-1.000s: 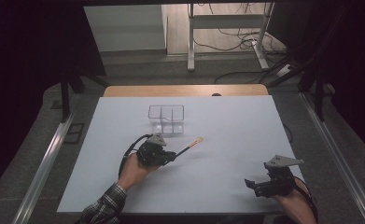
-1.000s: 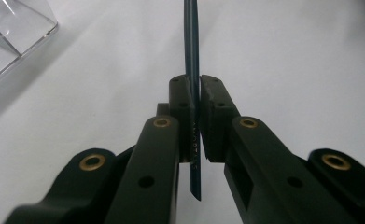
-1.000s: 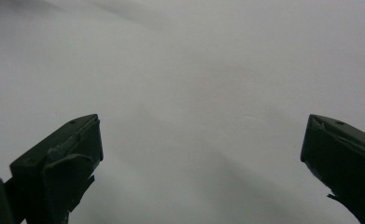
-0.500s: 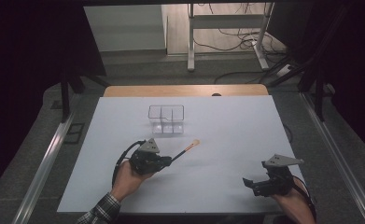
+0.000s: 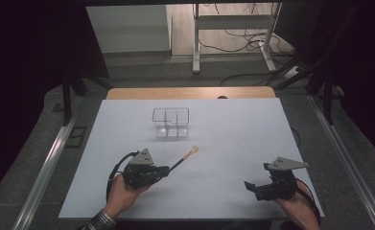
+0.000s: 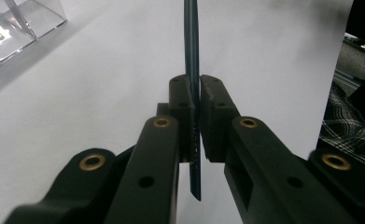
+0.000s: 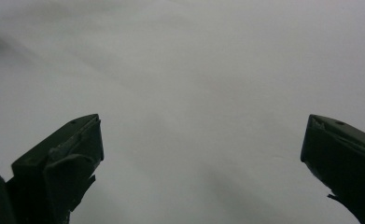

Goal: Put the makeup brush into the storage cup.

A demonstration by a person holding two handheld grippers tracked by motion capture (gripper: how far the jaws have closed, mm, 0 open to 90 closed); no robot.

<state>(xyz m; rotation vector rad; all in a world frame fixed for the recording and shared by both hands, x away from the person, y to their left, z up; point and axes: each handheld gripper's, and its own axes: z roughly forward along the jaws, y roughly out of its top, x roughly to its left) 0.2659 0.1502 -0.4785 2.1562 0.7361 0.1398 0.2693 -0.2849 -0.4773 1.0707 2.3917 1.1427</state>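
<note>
We hold a slim dark-handled stick with a pale rounded tip, perhaps a small brush or spoon (image 5: 184, 159), clamped in our left claw (image 5: 165, 169). Its long axis runs from the claw up and to the right, the tip pointing past a clear divided box (image 5: 170, 121) that stands just beyond on the white desk (image 5: 233, 124). Our right claw (image 5: 250, 187) rests well apart near the desk's front edge, spread wide and empty. The left hand is nearer the box.

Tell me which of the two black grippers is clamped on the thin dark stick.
The left gripper: its jaws pinch the thin dark stick with the pale round tip. The right gripper rests open above the white table.
</note>
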